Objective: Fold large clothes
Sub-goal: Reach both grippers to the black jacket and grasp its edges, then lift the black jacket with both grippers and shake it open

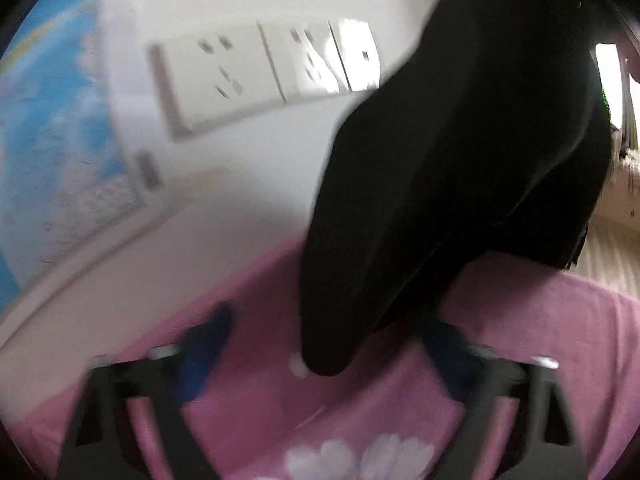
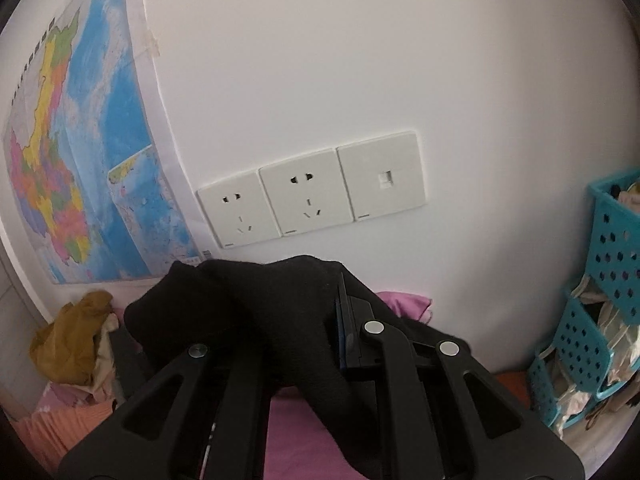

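Observation:
A black knit garment [image 1: 460, 160] hangs from the upper right in the blurred left wrist view, and its narrow end dangles just above the pink flowered sheet [image 1: 360, 420]. That end hangs between the blue fingers [image 1: 208, 340] of my left gripper [image 1: 326, 344]. The jaws stand apart and the left pad is well clear of the cloth, so it is open. In the right wrist view my right gripper [image 2: 312, 320] is shut on the black garment [image 2: 248, 312]. The cloth bunches over the fingertips and hides the left one.
A white wall with a row of sockets [image 2: 312, 192] and a map [image 2: 80, 140] stands close ahead. Blue plastic baskets [image 2: 600, 300] are stacked at the right. A pile of mustard and pale clothes [image 2: 72, 344] and an orange cloth [image 2: 52, 428] lie at the left on the bed.

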Available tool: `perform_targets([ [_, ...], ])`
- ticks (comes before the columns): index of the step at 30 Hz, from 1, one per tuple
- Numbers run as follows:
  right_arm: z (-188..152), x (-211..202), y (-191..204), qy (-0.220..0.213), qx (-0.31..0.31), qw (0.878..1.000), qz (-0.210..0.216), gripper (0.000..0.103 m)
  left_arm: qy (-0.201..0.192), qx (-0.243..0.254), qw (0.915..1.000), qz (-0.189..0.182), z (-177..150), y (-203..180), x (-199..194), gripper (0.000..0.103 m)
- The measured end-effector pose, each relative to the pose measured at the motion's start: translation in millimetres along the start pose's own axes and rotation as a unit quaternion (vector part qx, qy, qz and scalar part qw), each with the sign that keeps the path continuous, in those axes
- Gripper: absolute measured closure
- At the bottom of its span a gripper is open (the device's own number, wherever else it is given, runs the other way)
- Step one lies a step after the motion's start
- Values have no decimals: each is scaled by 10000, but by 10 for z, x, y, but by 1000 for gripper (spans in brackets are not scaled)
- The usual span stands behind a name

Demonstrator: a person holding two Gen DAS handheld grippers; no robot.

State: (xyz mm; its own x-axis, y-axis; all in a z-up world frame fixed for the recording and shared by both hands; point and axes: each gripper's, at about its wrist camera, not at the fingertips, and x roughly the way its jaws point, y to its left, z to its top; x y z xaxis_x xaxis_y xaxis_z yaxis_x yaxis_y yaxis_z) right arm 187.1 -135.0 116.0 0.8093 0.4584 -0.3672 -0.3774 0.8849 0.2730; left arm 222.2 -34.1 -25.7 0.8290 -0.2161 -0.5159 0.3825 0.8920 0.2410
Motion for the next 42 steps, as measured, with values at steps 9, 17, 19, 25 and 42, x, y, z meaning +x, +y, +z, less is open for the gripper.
perform_targets([
  [9, 378, -320, -338, -286, 67, 9970, -722, 95, -116, -25, 9985, 541, 653, -117, 152, 97],
  [17, 1083, -1280, -68, -1258, -468, 9854, -1050, 95, -826, -422, 9944, 498, 1591, -195, -269, 97],
  [19, 1272, -1580, 125, -1540, -722, 9793, -1098, 95, -1106, -567, 9911, 481, 1745, -142, -473, 97],
  [25, 1656, -2648, 768, -2519, -1302, 9526, -1107, 95, -2391, -811, 9637, 867, 2284, 46, -1561, 97],
  [42, 589, -4173, 1973, -2090, -1927, 9503, 1270, 94, -3218, -962, 9165, 2173, 973, -20, -5305, 96],
])
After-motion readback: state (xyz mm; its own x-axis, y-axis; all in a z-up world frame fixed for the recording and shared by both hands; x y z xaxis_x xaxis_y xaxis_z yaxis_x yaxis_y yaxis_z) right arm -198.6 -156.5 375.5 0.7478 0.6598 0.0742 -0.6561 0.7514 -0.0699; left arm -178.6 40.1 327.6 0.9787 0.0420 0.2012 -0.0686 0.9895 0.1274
